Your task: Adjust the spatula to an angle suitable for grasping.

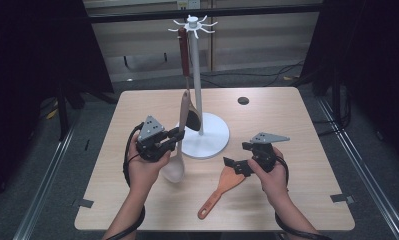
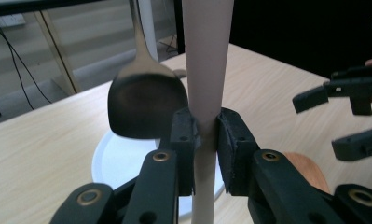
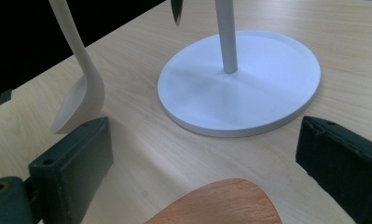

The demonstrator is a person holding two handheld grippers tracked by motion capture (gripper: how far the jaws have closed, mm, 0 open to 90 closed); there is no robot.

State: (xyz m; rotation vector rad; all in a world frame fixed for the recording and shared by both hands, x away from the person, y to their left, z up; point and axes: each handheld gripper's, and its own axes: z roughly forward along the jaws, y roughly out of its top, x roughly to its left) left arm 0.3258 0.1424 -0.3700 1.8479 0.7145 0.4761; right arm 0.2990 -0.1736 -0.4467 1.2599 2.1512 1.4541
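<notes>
1. Ladle (image 1: 179, 145), beige and long-handled, is standing nearly upright beside the white stand (image 1: 203, 135), its bowl resting low near the table (image 1: 287, 200).
2. Left gripper (image 1: 176, 134) is pinching the ladle's handle between both pads.
3. Slipping is the risk: the handle is smooth, so it could be pivoting in the pads.
4. Swinging into the hanging dark spatula (image 1: 191, 117) is another.
5. Right gripper (image 1: 235, 161) is hovering, jaws apart, over the orange spatula (image 1: 222, 189).
</notes>
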